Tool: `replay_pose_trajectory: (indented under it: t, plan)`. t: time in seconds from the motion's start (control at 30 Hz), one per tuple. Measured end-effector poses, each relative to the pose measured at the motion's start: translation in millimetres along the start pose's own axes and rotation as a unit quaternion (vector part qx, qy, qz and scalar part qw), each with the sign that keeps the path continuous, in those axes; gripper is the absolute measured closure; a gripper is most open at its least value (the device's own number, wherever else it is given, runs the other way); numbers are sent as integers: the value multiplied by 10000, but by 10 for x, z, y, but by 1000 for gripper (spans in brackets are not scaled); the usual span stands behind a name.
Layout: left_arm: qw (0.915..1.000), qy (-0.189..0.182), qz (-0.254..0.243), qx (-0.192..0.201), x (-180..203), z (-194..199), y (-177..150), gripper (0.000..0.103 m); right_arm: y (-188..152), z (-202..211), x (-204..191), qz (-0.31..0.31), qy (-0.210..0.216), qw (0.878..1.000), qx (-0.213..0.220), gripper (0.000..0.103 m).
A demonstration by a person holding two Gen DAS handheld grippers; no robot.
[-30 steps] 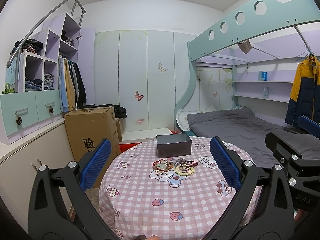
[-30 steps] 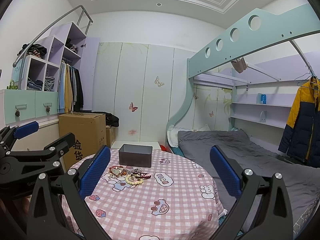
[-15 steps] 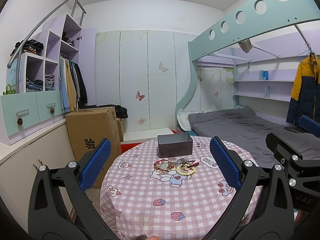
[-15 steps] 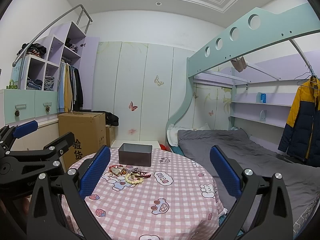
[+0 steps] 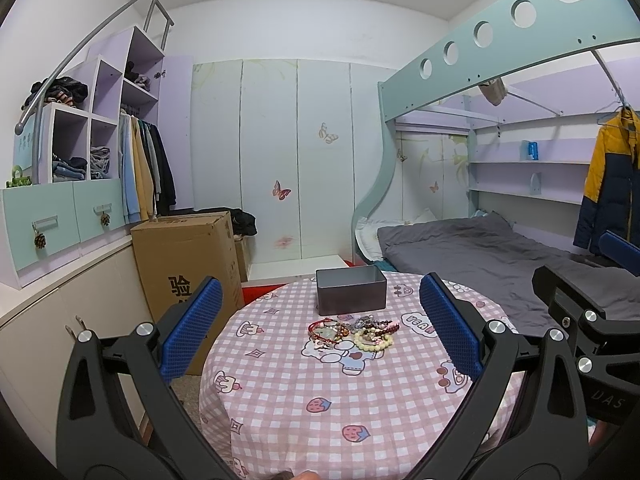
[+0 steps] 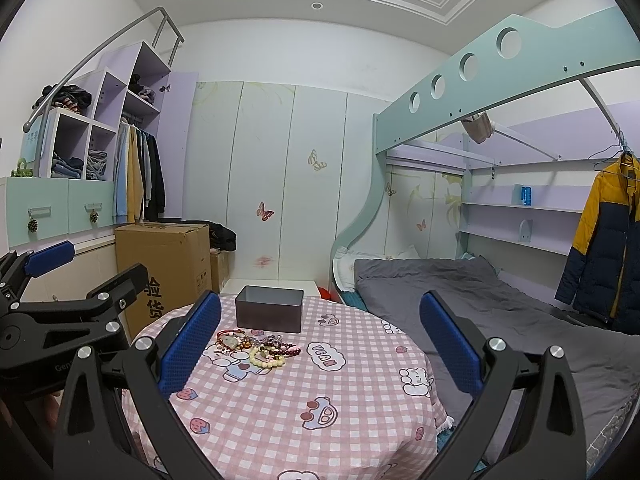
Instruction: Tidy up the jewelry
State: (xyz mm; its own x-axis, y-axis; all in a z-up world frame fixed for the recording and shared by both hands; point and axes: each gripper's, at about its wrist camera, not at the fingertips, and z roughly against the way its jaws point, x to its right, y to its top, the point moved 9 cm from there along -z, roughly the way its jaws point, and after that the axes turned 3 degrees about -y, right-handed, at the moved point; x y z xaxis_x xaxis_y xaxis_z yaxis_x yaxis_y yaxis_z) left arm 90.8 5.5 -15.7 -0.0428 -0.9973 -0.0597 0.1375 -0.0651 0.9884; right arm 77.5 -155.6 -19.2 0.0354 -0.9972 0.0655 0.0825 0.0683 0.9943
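Note:
A pile of bracelets and bead strings [image 5: 354,330] lies in the middle of a round table with a pink checked cloth [image 5: 320,396]. An open grey metal box [image 5: 350,289] stands just behind the pile. Both show in the right wrist view too: the pile [image 6: 256,347] and the box [image 6: 269,309]. My left gripper [image 5: 320,324] is open and empty, held back from the table's near edge. My right gripper [image 6: 320,336] is open and empty, to the right of the left one, also short of the pile.
A tall cardboard box [image 5: 188,264] stands on the floor left of the table. A bed with a grey cover [image 5: 480,252] lies to the right under a loft frame. Cabinets and hanging clothes [image 5: 144,168] line the left wall.
Both grippers have drifted slightly; the table and box sit a little further right in the left view. Nothing was grasped or moved on the table.

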Motion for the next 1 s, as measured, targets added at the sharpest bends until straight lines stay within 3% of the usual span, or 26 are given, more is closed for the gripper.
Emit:
replay_pose_trajectory:
  t: [0.5,0.8,1.0]
  plan:
    - [9997,-57,146,-198,-36,-240,-126,6,-132,-141,14,152,-169,9997,88,7]
    - [9971,-73,32,-760,-15,-630,-416,6,-469,-580,-23,-32,154,9972,-732,7]
    - [9894,-221,-29,-1434,-38,-1002,-761,6,-750,-875,3,-140,262,9908,-1320,7]
